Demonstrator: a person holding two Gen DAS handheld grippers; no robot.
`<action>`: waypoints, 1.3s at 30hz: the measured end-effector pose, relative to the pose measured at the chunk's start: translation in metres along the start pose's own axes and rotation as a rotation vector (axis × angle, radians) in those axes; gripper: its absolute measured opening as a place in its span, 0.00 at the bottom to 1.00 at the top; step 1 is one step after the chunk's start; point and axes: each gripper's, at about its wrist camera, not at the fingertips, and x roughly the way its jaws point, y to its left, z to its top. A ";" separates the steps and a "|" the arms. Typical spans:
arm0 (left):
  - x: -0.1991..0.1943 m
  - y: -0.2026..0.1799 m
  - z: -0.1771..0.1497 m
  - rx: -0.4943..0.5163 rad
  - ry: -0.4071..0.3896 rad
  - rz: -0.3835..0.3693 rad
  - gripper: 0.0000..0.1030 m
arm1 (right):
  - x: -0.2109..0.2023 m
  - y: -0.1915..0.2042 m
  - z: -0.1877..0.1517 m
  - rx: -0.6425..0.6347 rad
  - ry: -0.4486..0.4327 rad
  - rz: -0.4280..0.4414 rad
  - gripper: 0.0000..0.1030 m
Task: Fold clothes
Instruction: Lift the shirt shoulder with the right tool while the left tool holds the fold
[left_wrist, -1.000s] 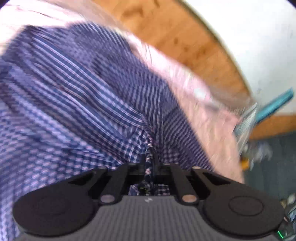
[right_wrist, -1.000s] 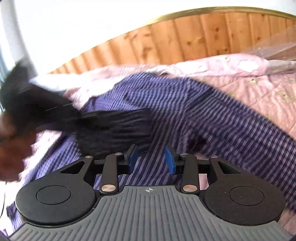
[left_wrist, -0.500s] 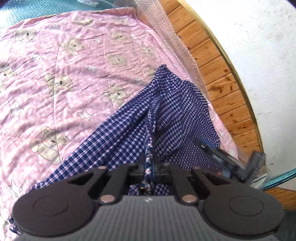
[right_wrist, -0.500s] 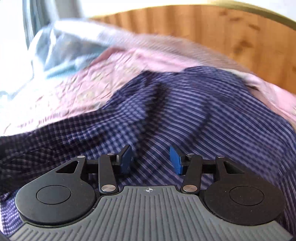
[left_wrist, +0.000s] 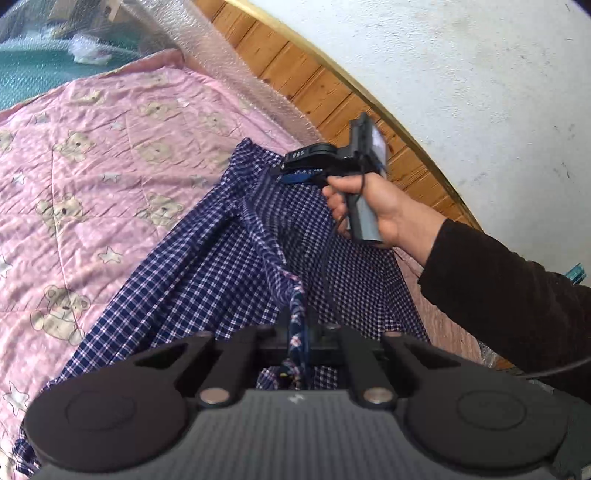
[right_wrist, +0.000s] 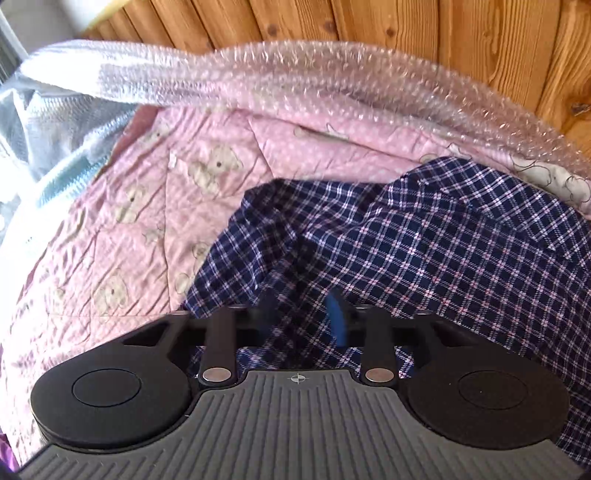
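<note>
- The pink bear-print quilt (left_wrist: 92, 177) covers the bed; on its right part, toward the wooden headboard (right_wrist: 369, 33), lies the navy checked shirt (left_wrist: 207, 280), rumpled and not in a flat fold.
- The left gripper (left_wrist: 297, 332) is clamped tight on a bunched edge of the shirt, and the cloth rises to it in a taut ridge.
- The right gripper (right_wrist: 304, 317) hovers low over the shirt near its far end, jaws a moderate way apart with cloth between them; whether they touch it I cannot tell.
- A hand (left_wrist: 373, 206) carries the right gripper at the headboard side.
- Judgement: to do this well, pinch a single edge with the right, then pull both grips apart so the cloth spreads flat.
- No container shows; bubble wrap (right_wrist: 332, 74) lies along the bed's far edge.
</note>
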 end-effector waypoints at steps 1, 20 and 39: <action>-0.003 0.006 -0.001 -0.018 -0.005 0.004 0.05 | -0.003 0.001 -0.002 0.004 -0.014 0.020 0.16; -0.007 0.121 -0.024 -0.348 0.046 0.120 0.05 | 0.001 0.078 -0.034 -0.353 -0.109 -0.071 0.22; -0.001 0.135 -0.036 -0.270 0.095 0.227 0.24 | -0.098 0.025 -0.148 0.242 -0.121 0.288 0.44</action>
